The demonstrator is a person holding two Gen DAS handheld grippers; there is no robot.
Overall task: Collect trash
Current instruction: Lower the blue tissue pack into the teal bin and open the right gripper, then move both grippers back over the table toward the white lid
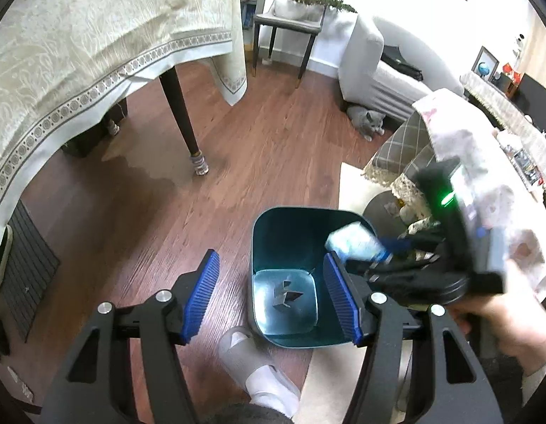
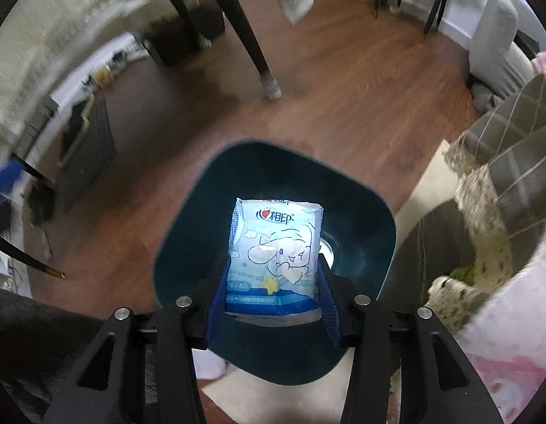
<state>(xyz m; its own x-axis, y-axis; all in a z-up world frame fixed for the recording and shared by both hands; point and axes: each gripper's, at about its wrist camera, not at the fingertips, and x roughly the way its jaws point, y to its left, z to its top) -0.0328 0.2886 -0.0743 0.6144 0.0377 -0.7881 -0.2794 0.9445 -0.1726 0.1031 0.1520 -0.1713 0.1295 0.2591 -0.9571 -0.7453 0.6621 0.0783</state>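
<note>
Right wrist view: tissue pack clamped in right hand-held gripper, lower centre, held over teal bin. Left hand-held gripper spread wide, nothing gripped; dark scrap seen on bin floor.

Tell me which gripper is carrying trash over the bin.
The right gripper: it is shut on the tissue packet above the teal bin. The left gripper is open and holds nothing.
</note>
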